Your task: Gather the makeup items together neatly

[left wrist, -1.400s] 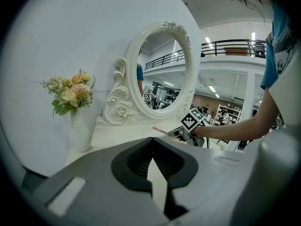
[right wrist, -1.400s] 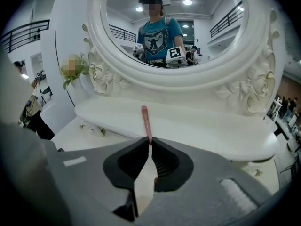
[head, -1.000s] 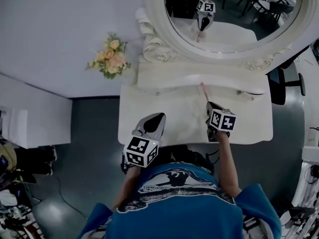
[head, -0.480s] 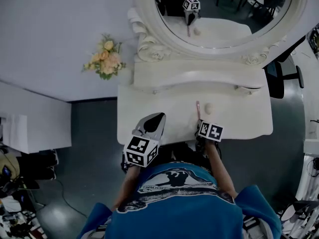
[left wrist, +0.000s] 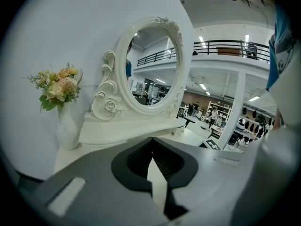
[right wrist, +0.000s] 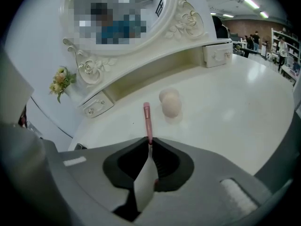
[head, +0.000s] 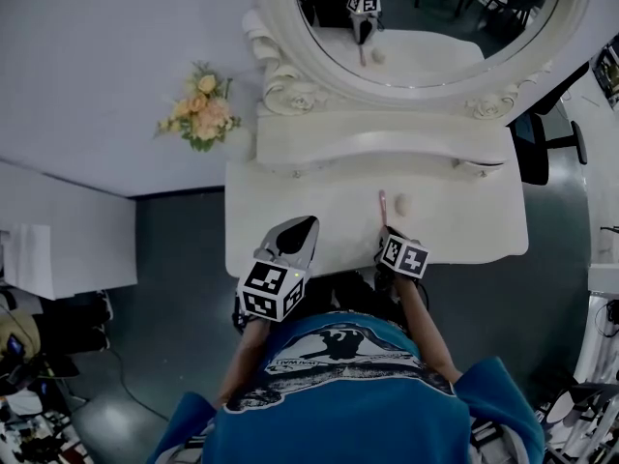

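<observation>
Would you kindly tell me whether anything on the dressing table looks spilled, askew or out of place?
Nothing stands out. The right gripper grips the brush by one end, beside the sponge, not touching it. The table shows no spill, and the vase stands upright.

I'm watching the slim pink brush pointing up mid-frame, the beige egg-shaped sponge sitting just right of its tip.

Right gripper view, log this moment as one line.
right gripper: shut on pink brush | sponge: on vanity, beside brush | left gripper: shut, empty
</observation>
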